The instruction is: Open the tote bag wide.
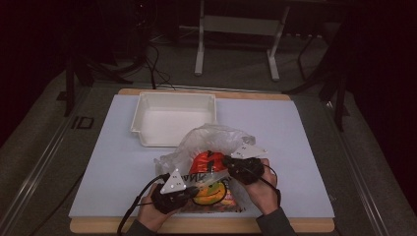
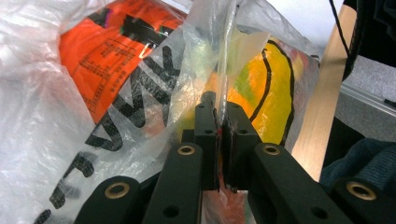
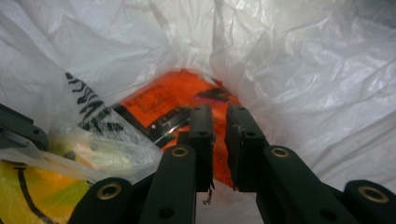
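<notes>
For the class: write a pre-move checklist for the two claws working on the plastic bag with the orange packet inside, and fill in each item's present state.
1. Left claw pinches the plastic bag: ok, film clamped between its jaws.
2. Right claw reaches into the bag mouth: ok, jaws slightly apart.
3. Right claw grips the orange packet: cannot tell; the packet lies just beyond the tips.
4. White tray stands behind the bag, nothing inside: ok.
5. Bag rests on the table, away from the side edges: ok.
</notes>
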Demonstrator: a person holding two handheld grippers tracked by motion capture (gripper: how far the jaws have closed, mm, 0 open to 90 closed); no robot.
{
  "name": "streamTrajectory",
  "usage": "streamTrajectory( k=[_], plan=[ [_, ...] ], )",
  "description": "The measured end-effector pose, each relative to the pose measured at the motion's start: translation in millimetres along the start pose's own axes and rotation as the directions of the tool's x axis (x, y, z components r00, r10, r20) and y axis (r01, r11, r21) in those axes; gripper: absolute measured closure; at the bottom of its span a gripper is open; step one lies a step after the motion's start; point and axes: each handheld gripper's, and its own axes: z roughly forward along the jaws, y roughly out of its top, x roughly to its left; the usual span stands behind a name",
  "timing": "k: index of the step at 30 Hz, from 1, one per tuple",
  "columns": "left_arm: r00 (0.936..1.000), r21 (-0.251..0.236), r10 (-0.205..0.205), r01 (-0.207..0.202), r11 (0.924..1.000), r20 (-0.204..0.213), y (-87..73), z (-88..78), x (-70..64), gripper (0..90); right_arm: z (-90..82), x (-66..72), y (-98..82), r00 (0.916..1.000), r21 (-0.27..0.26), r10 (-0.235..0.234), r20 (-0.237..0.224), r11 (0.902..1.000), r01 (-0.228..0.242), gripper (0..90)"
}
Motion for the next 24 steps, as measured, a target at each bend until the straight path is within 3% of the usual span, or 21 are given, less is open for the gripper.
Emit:
streamTrajectory(
  k=[5,9,13,18,24],
  plan=[
    [0.9999,0.005,-0.004,0.004,1.0000,0.013,-3.1,-1.6,-2.5,83.1,0.3,2.4,-5.3,0.9999,0.026,-0.011,-0.009,0.9996,0.011,79.8],
    [0.9999,0.004,-0.012,0.011,0.9999,0.004,-2.4,-3.8,-4.0,74.9,1.3,3.8,-10.3,0.9998,0.044,-0.006,-0.019,0.9990,0.007,79.1],
    [0.9997,-0.037,-0.022,0.022,0.9991,-0.011,2.6,-11.0,-6.9,65.7,3.0,4.0,-14.8,0.9995,0.059,-0.004,-0.031,0.9982,0.006,77.8],
    [0.9996,-0.097,-0.008,0.006,0.9953,-0.026,13.5,-24.8,-11.0,62.0,3.8,5.0,-17.5,0.9992,0.070,-0.001,-0.039,0.9975,0.004,77.0],
    [0.9991,-0.117,-0.021,0.017,0.9930,-0.037,25.1,-31.8,-7.1,61.1,4.6,6.2,-21.4,0.9990,0.078,0.004,-0.046,0.9969,0.000,76.1]
  ],
)
